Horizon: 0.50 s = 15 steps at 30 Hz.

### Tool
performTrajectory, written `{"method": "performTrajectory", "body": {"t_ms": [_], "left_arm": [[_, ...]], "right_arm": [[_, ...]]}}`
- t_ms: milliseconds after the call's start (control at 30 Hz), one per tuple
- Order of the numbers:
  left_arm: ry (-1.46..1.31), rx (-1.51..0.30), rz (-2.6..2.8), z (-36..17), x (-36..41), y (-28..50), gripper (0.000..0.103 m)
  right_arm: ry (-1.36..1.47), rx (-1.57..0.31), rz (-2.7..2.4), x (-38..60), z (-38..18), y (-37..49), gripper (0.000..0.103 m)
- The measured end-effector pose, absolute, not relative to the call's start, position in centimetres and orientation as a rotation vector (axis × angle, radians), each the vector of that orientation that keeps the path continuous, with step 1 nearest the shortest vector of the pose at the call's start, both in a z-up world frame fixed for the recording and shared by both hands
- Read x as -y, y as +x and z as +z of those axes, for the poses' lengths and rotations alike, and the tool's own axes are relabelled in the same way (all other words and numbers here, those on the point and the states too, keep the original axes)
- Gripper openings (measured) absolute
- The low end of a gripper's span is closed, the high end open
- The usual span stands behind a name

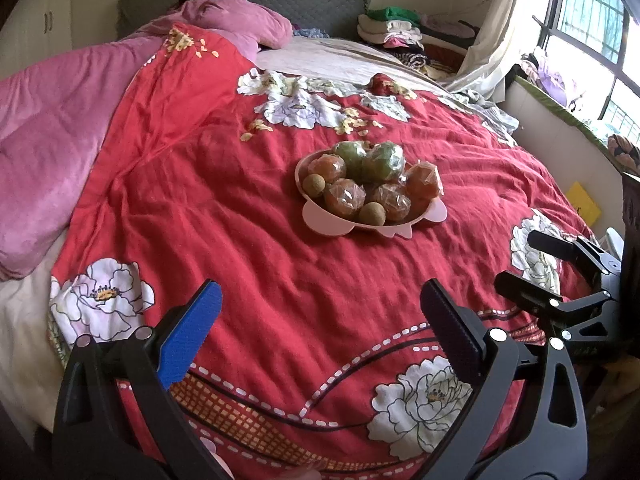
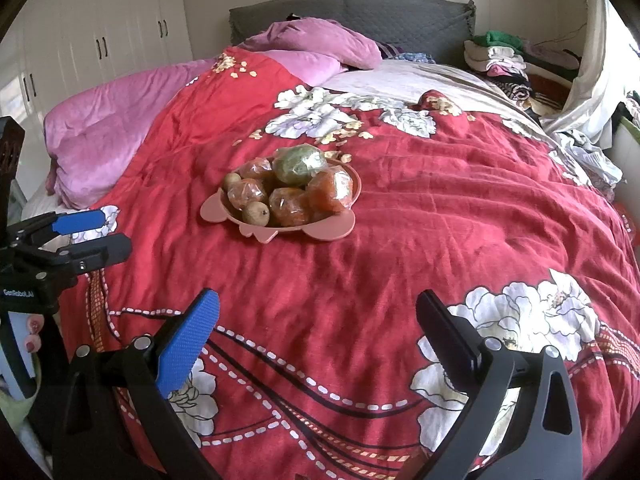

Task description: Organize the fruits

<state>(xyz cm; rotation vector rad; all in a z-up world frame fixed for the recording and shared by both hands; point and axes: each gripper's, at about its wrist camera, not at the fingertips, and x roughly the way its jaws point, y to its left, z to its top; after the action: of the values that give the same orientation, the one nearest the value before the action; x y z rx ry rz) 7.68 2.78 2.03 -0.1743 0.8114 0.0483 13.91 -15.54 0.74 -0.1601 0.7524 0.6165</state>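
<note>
A pink plate [image 1: 324, 220] [image 2: 332, 232] sits mid-bed on the red floral quilt. It holds several plastic-wrapped orange fruits [image 1: 345, 197] [image 2: 289, 206], wrapped green fruits [image 1: 382, 163] [image 2: 298, 164] at the back, and small brown round fruits [image 1: 372, 213] [image 2: 256, 213]. My left gripper [image 1: 320, 320] is open and empty, near the bed's front edge, well short of the plate; it also shows in the right wrist view [image 2: 105, 232]. My right gripper [image 2: 318, 320] is open and empty, also short of the plate; it shows at the right in the left wrist view [image 1: 516, 258].
A pink blanket [image 1: 60, 128] [image 2: 120, 120] lies bunched along the left of the bed. Folded clothes [image 1: 396, 28] [image 2: 500, 58] are stacked at the far right by the grey headboard. White wardrobes [image 2: 100, 32] stand left; a window [image 1: 592, 20] is right.
</note>
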Motion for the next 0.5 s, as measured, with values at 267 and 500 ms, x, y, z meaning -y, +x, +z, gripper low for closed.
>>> {"method": "performTrajectory", "body": {"t_ms": [267, 500], "left_arm": [[-0.173, -0.814, 0.053, 1.99, -2.71, 7.69, 0.093], [-0.169, -0.818, 0.056, 1.99, -2.77, 7.7, 0.093]], "right_arm": [[-0.159, -0.753, 0.614, 15.72, 0.78, 13.96, 0.098], [-0.158, -0.752, 0.613, 15.84, 0.74, 14.0, 0.098]]}}
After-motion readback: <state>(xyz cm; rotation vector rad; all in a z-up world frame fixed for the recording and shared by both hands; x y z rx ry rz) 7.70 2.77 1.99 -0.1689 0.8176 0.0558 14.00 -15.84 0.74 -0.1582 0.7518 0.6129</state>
